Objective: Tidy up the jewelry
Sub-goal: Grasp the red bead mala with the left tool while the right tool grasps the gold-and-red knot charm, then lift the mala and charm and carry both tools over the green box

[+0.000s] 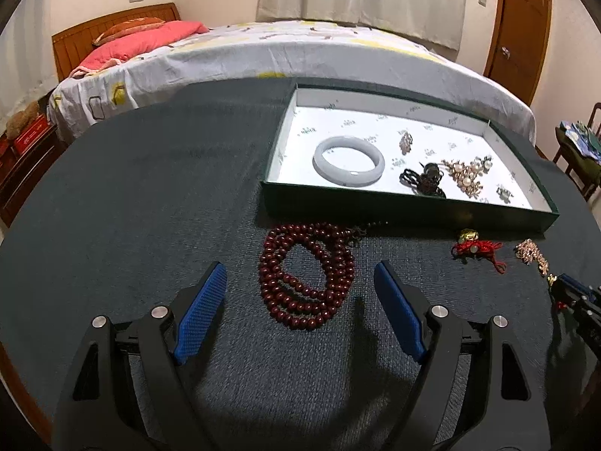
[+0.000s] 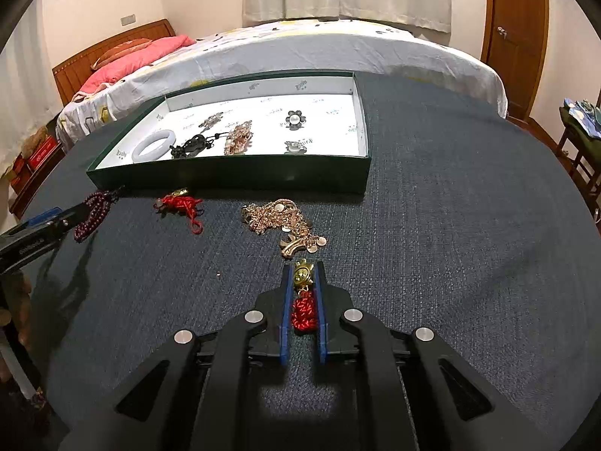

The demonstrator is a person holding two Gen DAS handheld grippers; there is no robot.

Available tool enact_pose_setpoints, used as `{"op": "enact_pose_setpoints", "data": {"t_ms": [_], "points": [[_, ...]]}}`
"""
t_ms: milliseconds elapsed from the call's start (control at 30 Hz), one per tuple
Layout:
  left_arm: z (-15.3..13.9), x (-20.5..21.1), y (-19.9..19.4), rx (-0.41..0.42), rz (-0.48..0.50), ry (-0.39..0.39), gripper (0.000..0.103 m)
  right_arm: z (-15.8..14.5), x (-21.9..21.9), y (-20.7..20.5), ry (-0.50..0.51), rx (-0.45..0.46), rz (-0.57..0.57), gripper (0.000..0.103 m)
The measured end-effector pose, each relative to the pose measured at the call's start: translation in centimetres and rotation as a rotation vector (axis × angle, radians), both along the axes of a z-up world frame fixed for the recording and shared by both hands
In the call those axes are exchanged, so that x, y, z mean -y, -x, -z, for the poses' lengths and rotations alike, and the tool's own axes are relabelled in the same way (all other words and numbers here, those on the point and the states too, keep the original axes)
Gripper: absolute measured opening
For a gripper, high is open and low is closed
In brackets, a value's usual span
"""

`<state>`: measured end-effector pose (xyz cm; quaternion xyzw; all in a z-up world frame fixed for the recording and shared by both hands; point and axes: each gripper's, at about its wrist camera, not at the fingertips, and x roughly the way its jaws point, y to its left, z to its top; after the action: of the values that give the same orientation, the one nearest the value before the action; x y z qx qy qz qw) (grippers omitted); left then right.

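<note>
A coil of dark red beads (image 1: 307, 277) lies on the dark table cloth between the wide-apart blue pads of my left gripper (image 1: 300, 282), which is open and touches nothing. My right gripper (image 2: 303, 272) is shut on a gold charm with a red knotted cord (image 2: 304, 293), pinched between its blue pads. Just ahead of it lies a rose-gold chain necklace (image 2: 285, 221). A second red-cord charm (image 2: 180, 205) rests near the green tray (image 2: 233, 173). The tray holds a pale jade bangle (image 1: 349, 161), a black pendant (image 1: 422, 178) and pearl brooches (image 1: 467, 173).
The tray (image 1: 413, 203) sits at the far side of the round cloth-covered table (image 2: 450, 263). A bed (image 1: 263, 52) stands right behind the table, a wooden door (image 1: 522, 26) at the back right and a chair (image 2: 582, 143) at the right edge.
</note>
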<state>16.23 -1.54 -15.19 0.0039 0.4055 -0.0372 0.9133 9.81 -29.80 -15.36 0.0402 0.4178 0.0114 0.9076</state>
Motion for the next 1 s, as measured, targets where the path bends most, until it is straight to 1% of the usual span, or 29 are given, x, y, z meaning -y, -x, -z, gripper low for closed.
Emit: {"op": "enact_pose_setpoints", "data": {"t_ms": [100,200,267,333,367,433,467,500,533,567,633,800,833,1000], "points": [[0.6,0.1,-0.8,-0.023,0.000,-0.001,0.083,0.0,0.0,-0.1,-0.004,0.001,0.002,0.011],[1.1,-0.2,-1.6,-0.060,-0.001,0.036,0.082,0.0,0.0,-0.1,-0.005,0.001,0.003,0.011],[1.3,-0.3,-1.8,-0.071,-0.004,0.033,0.076,0.0,0.0,-0.1,-0.006,0.002,0.003,0.011],[1.3,0.0,-1.7,-0.066,0.007,0.007,0.061,0.0,0.0,-0.1,-0.006,0.003,0.004,0.011],[1.3,0.1,-1.7,-0.063,0.014,-0.004,0.057,0.0,0.0,-0.1,-0.009,0.004,0.005,0.011],[1.3,0.2,-1.4,-0.056,0.024,-0.011,0.036,0.0,0.0,-0.1,-0.012,0.007,0.007,0.011],[1.2,0.2,-1.4,-0.053,0.032,-0.010,0.030,-0.1,-0.1,0.0,-0.012,0.009,0.007,0.011],[1.2,0.3,-1.3,-0.052,0.037,-0.010,0.020,-0.1,-0.1,0.0,-0.012,0.011,0.009,0.011],[1.2,0.3,-1.2,-0.051,0.043,-0.008,0.017,-0.1,-0.1,0.0,-0.013,0.013,0.010,0.011],[1.2,0.3,-1.1,-0.049,0.043,-0.009,0.016,-0.2,-0.1,0.0,-0.014,0.015,0.010,0.011],[1.1,0.3,-0.9,-0.044,0.043,-0.005,0.012,-0.3,-0.1,0.1,-0.016,0.019,0.013,0.011],[0.7,0.4,-0.6,-0.032,0.048,0.007,0.010,-0.5,-0.1,0.4,-0.019,0.027,0.015,0.011],[0.6,0.4,-0.5,-0.027,0.049,0.008,0.006,-0.6,-0.1,0.4,-0.020,0.029,0.015,0.011],[0.0,0.5,-0.1,-0.012,0.058,0.014,0.006,-0.7,-0.3,0.5,-0.021,0.034,0.016,0.011]]}}
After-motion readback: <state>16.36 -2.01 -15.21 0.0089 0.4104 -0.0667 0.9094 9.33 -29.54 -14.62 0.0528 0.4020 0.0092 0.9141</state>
